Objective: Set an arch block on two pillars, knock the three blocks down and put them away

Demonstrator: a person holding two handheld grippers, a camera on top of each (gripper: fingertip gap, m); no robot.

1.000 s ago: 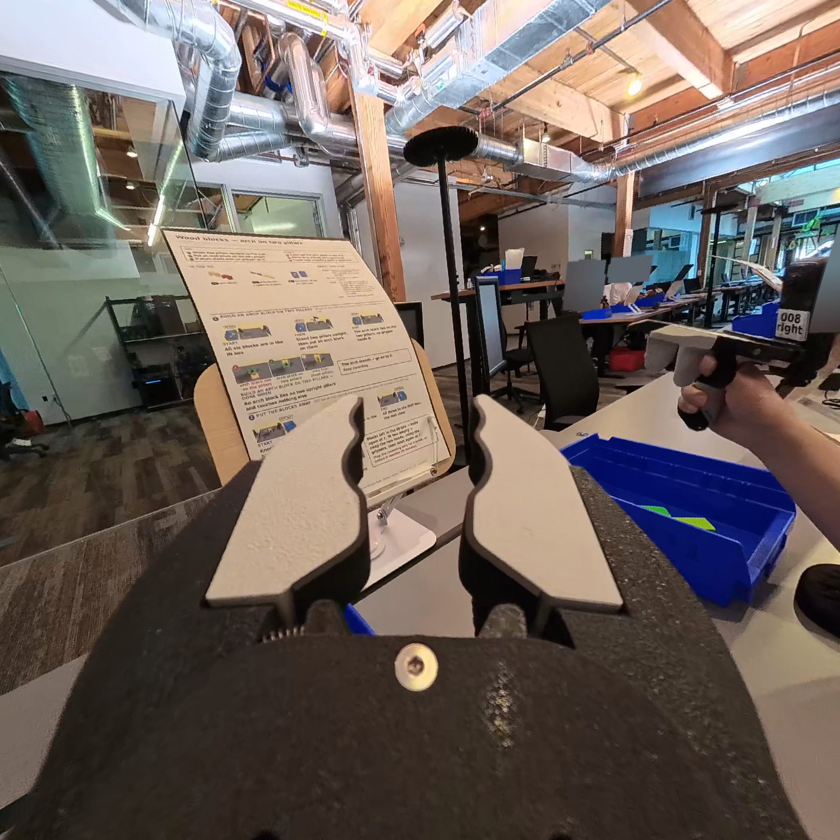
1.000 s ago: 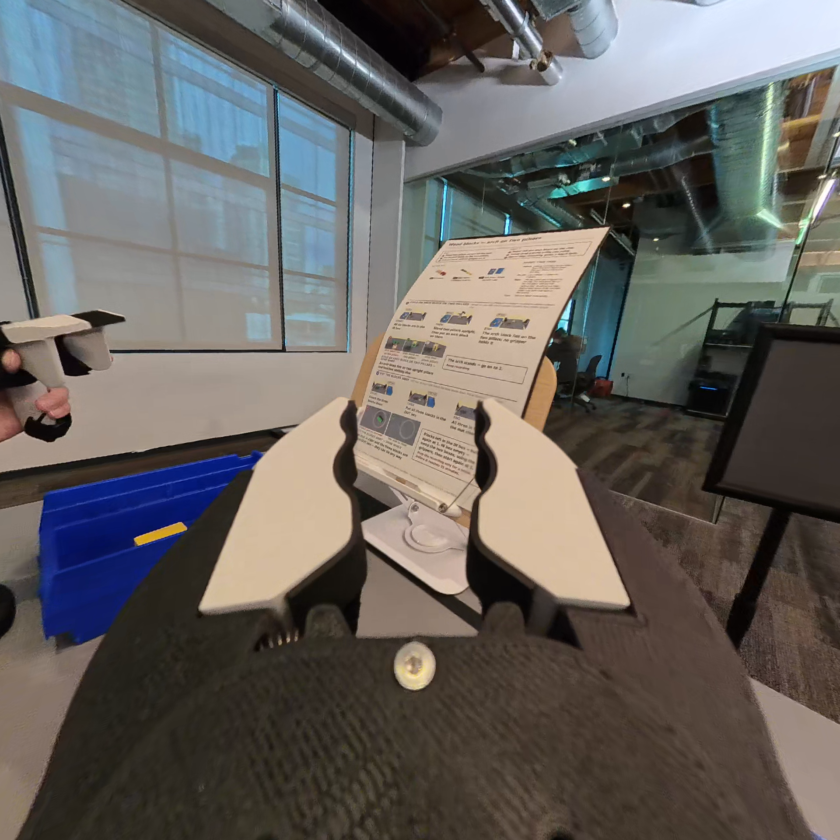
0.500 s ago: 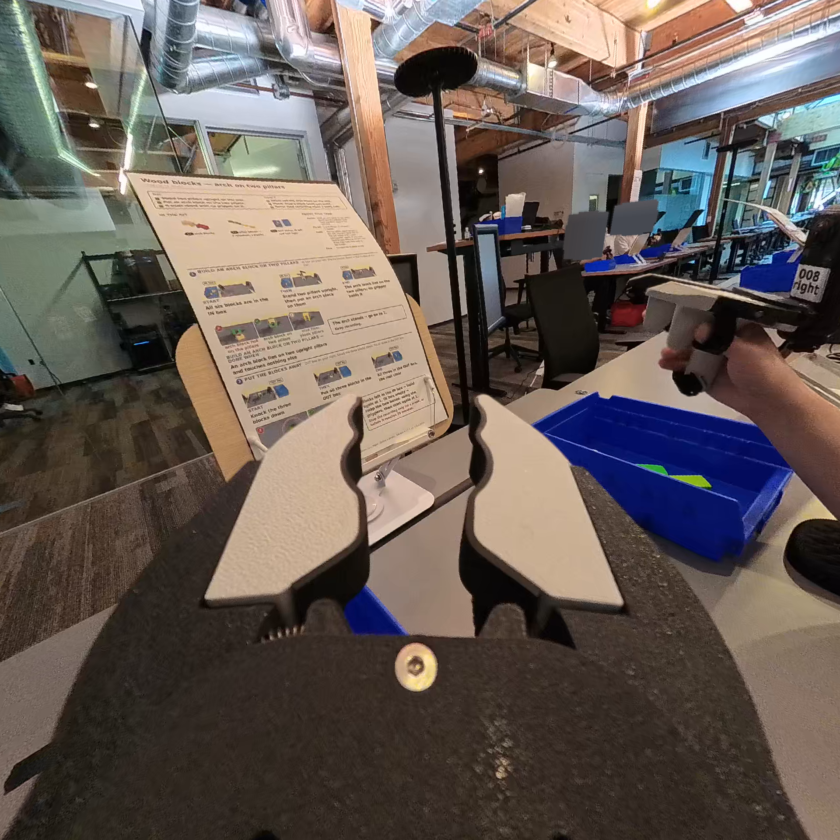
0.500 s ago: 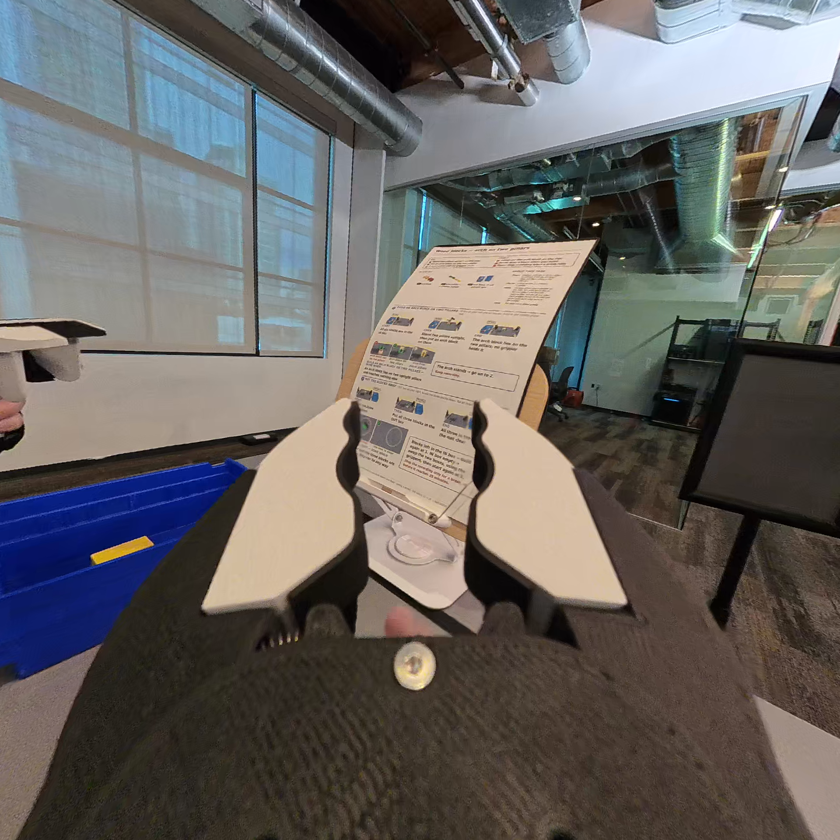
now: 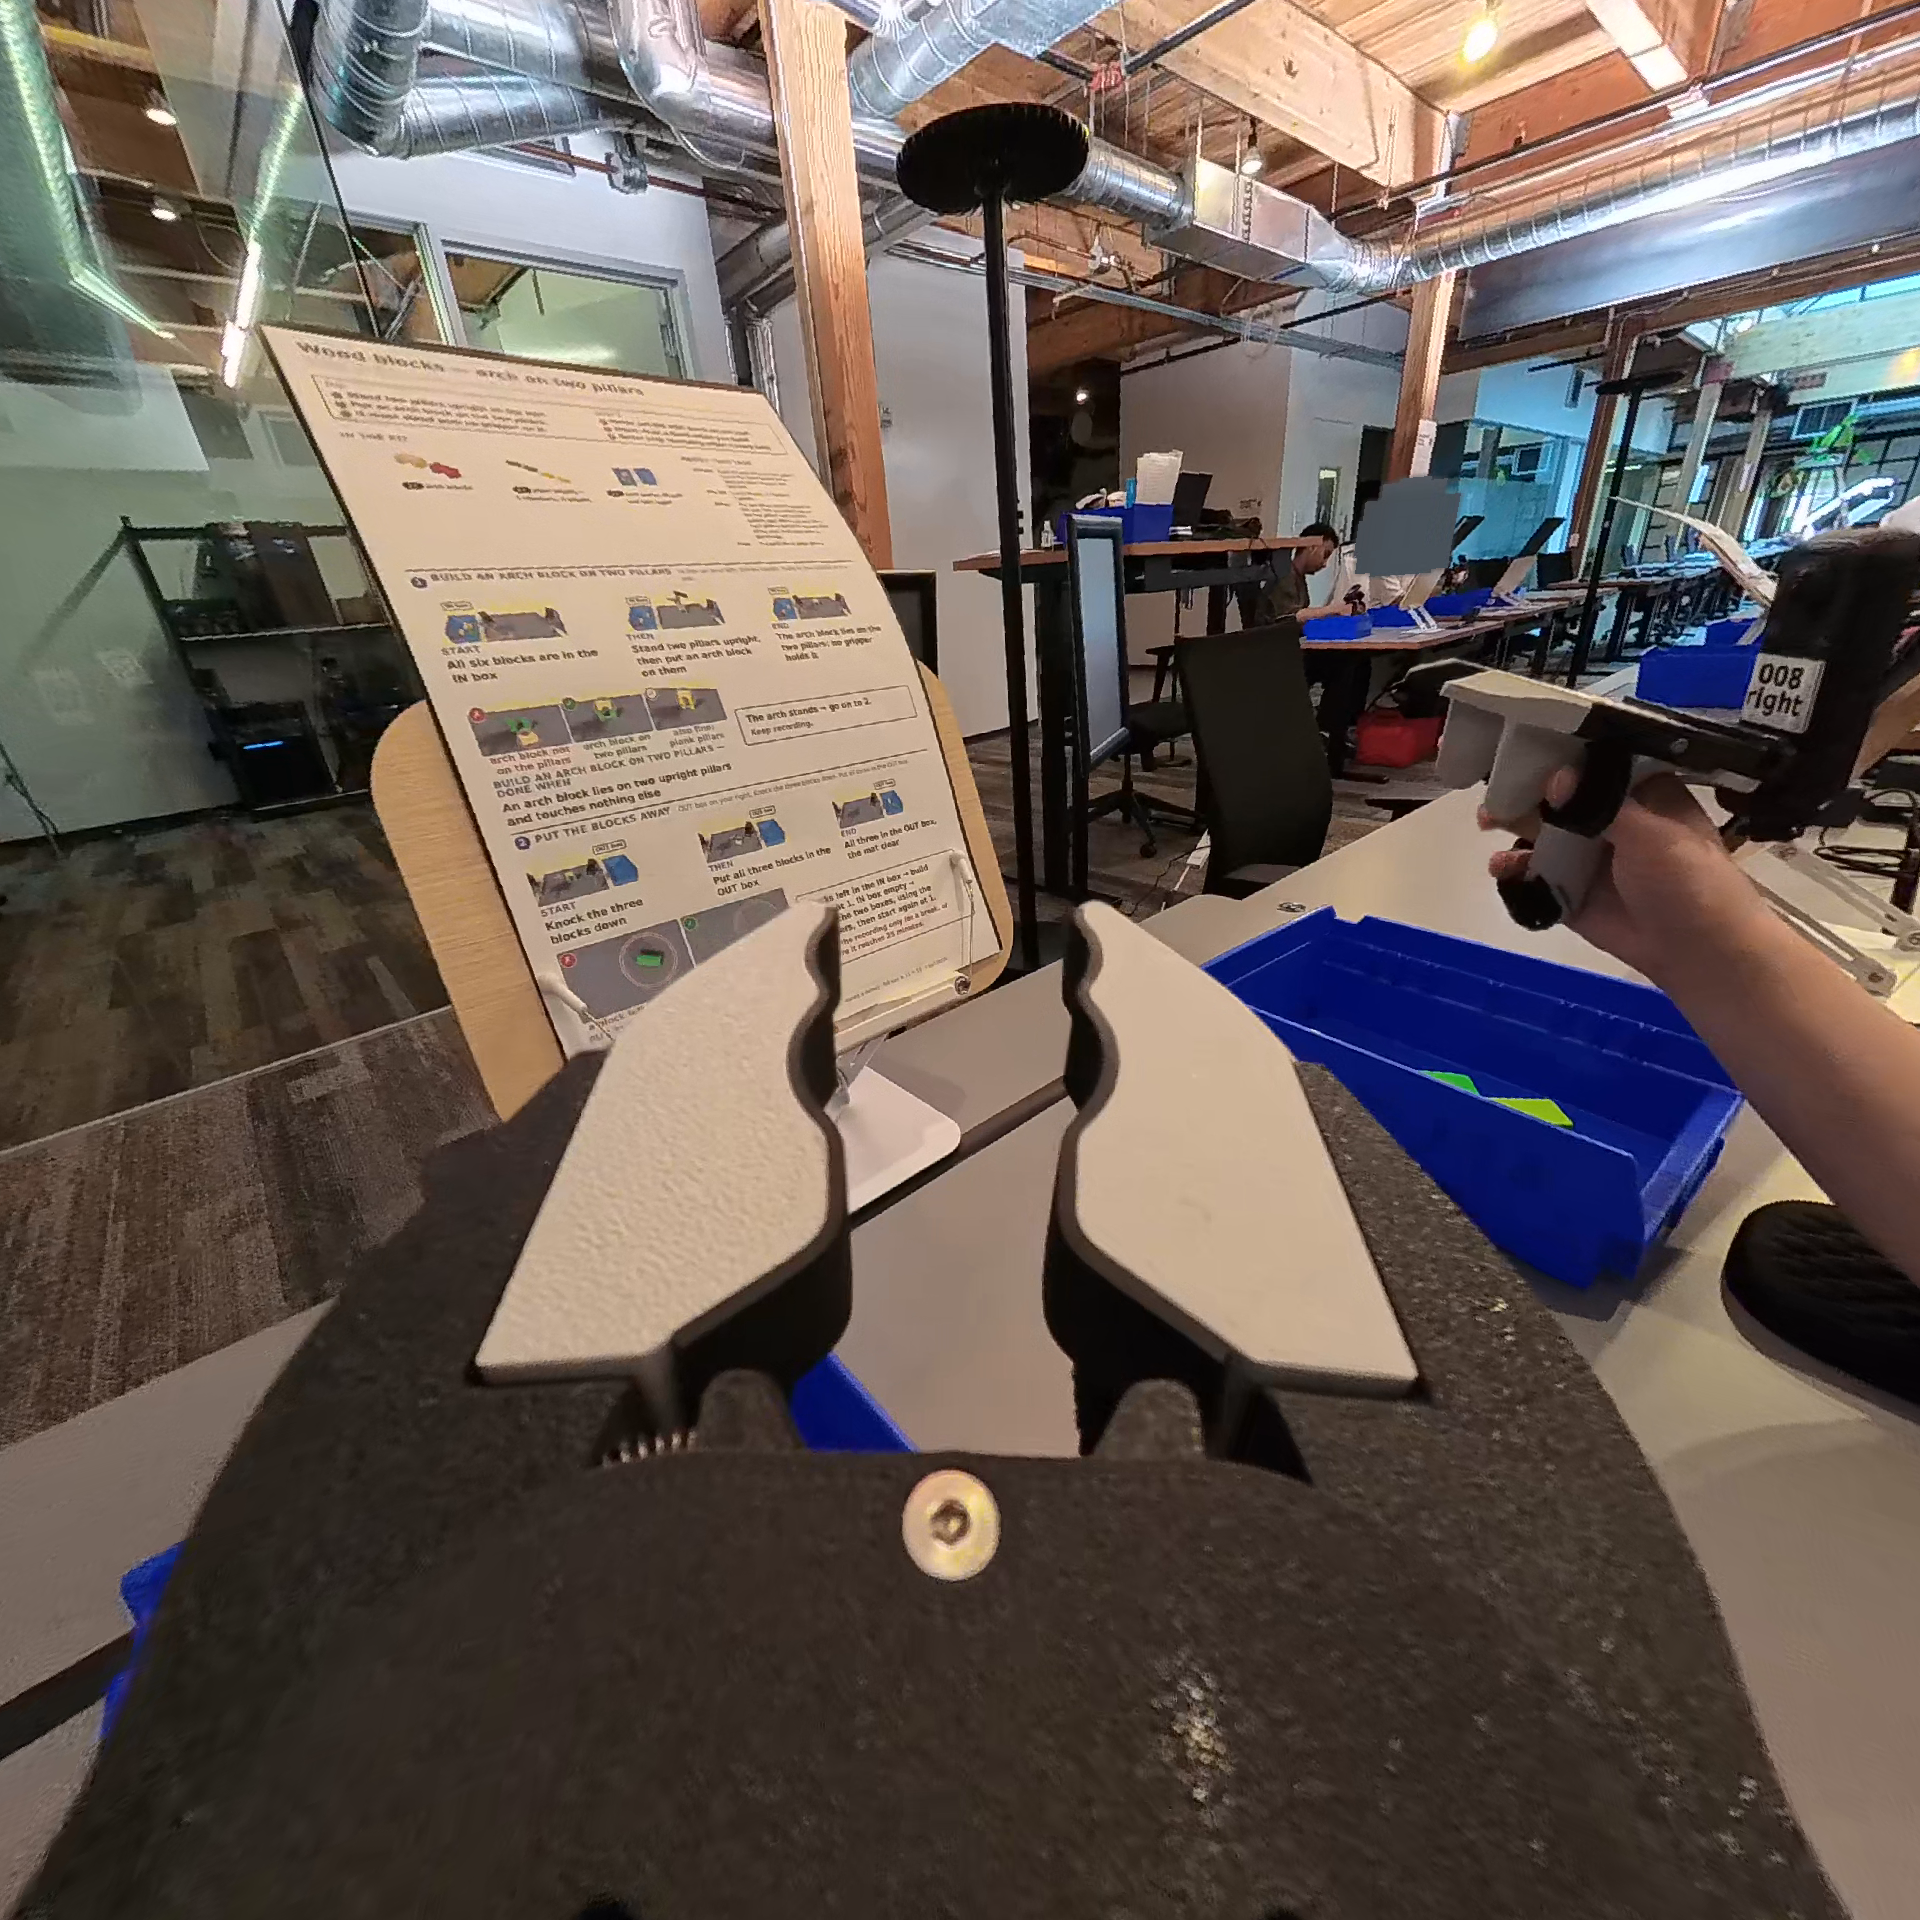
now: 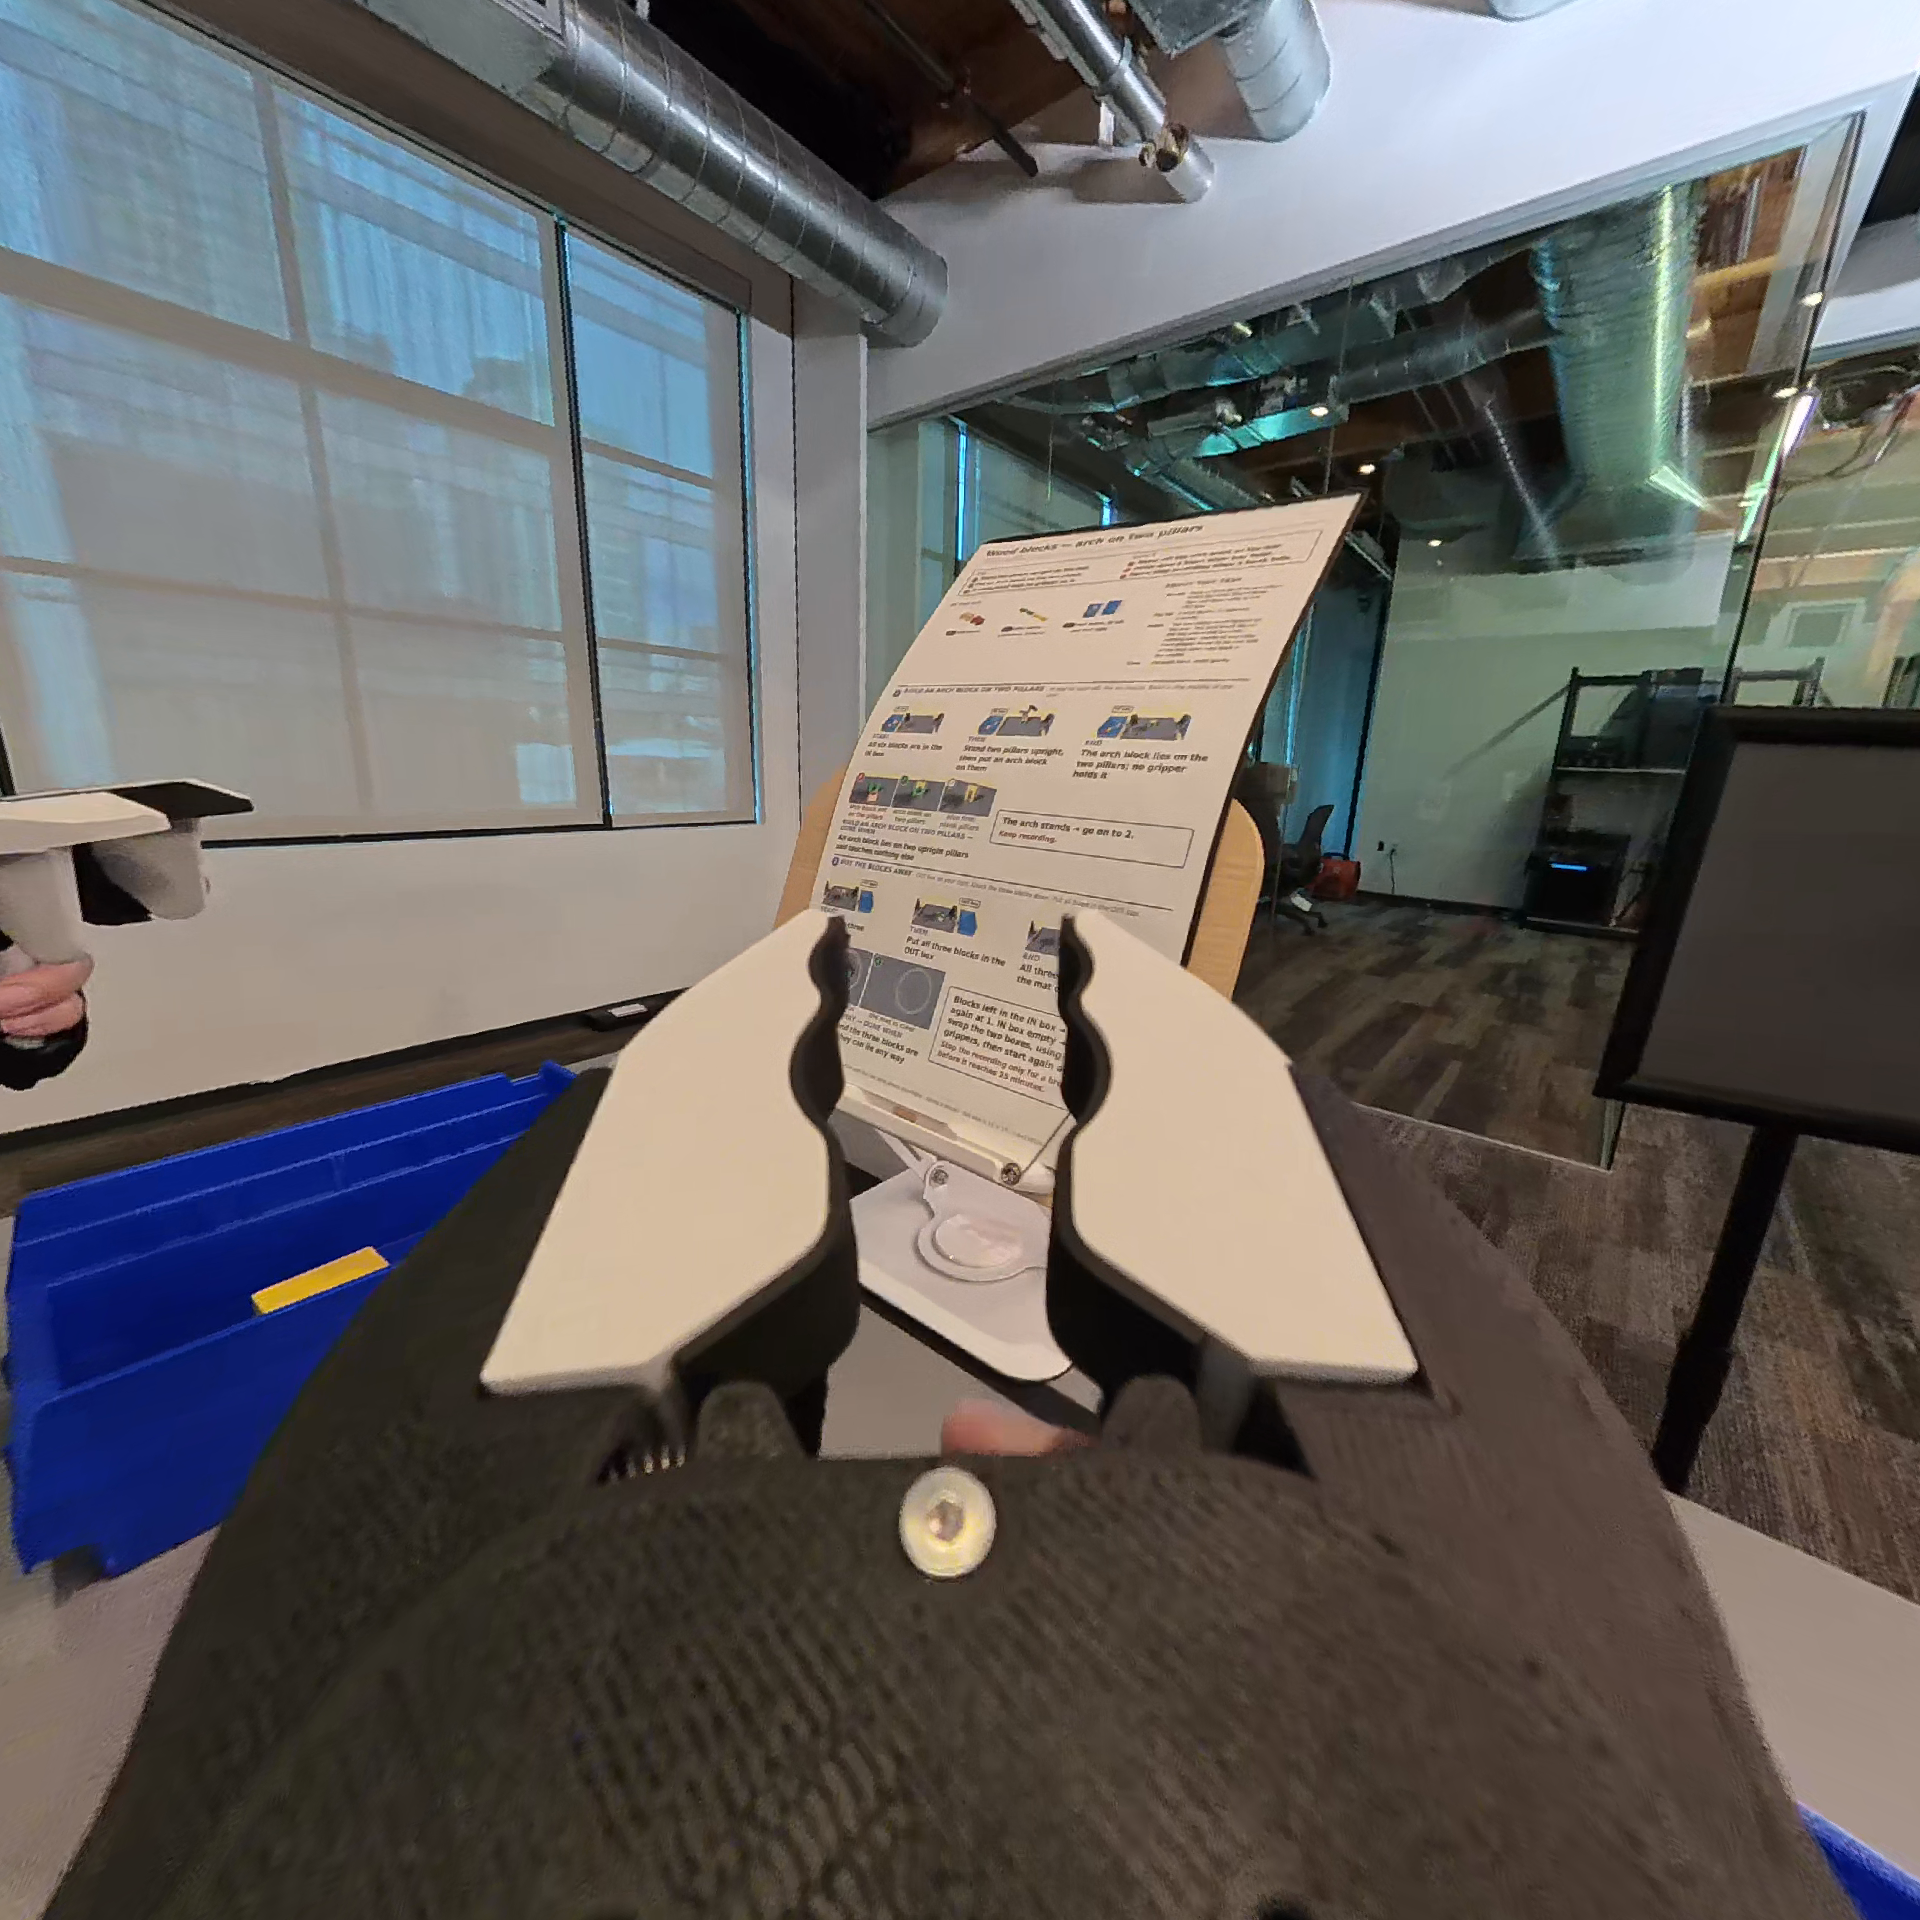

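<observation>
My left gripper (image 5: 948, 961) hides most of the near blue bin (image 5: 847, 1403); the green blocks (image 5: 1496, 1101) are partly behind the far bin's wall (image 5: 1507, 1174).

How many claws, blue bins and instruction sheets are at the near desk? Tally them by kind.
Claws: 2 (left claw, right claw)
Blue bins: 2 (bin holding green, bin holding yellow)
Instruction sheets: 1 (sheet)
Total: 5

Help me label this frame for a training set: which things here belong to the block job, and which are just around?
Job: left gripper, right gripper, blue bin with green blocks, blue bin with yellow block, instruction sheet.

Around: black stand, office chair, dark screen.
</observation>
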